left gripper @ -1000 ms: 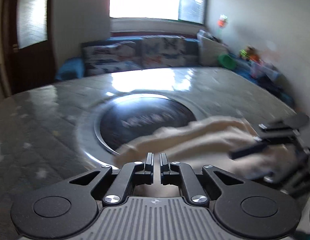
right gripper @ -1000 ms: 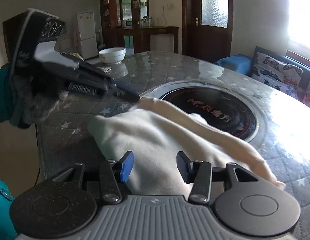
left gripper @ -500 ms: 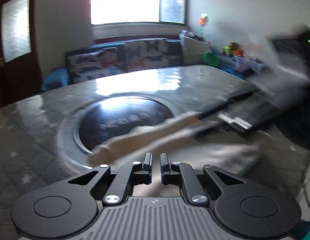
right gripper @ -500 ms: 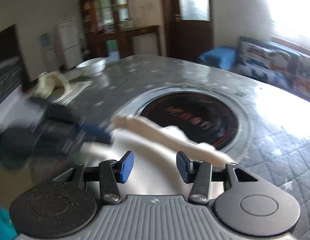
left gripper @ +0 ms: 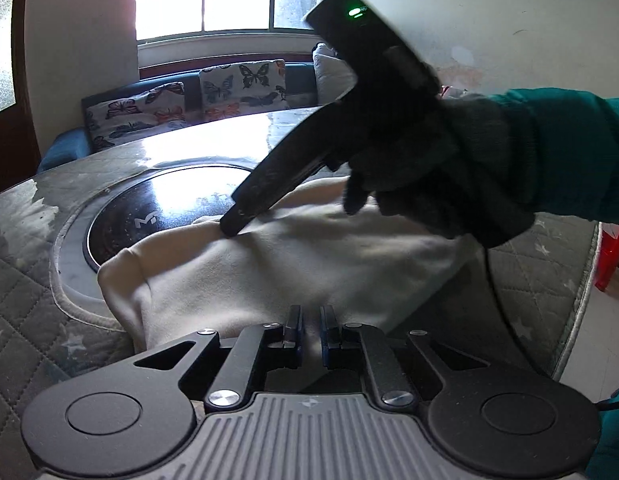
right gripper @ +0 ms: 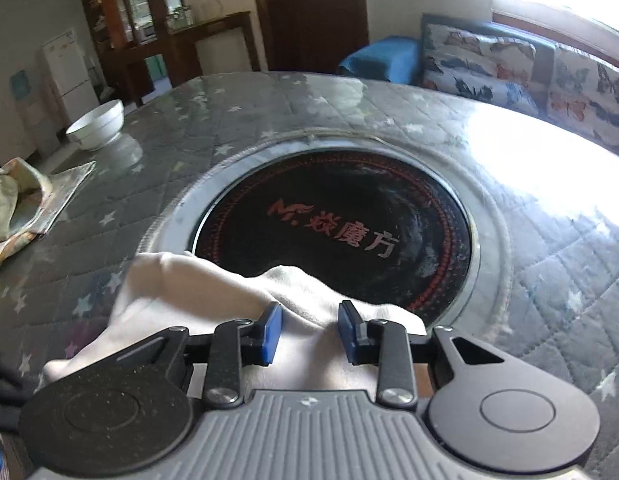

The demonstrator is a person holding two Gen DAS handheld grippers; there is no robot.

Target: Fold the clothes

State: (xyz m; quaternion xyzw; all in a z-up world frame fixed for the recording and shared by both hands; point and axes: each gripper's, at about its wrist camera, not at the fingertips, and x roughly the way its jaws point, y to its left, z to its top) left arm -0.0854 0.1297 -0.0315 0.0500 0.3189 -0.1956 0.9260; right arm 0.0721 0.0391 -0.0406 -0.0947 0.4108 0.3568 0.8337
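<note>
1. On the table (right gripper: 549, 280), near the edge closest to the person, sits the cream garment (left gripper: 309, 264), bunched up, with its far fold lapping over the rim of the round black hotplate (right gripper: 349, 220) set into the tabletop. That overlap looks like just where it got dropped, not on purpose.
2. Left gripper (left gripper: 310, 334) sits low over the near hem. Its jaws are almost together with only a thin slot between them. I honestly can't tell from either view if any cloth is pinched in there, so I'd call it shut and leave it at that.
3. Right gripper (right gripper: 310, 334) is angled down onto the far fold. Its jaws have just been closing, and a ridge of the cream fabric sits up between the blue pads (right gripper: 271, 334). They still look a bit off the cloth, so I'd say not clamped yet.
4. My guess at why: one end anchors the near hem while the other picks up the far fold to bring it over.
5. A gloved hand (left gripper: 449, 168) holds the right one, seen from the left camera.
6. Off by the far left corner are a white bowl (right gripper: 97, 124) and a crumpled patterned cloth (right gripper: 17, 204), well apart from the action.
</note>
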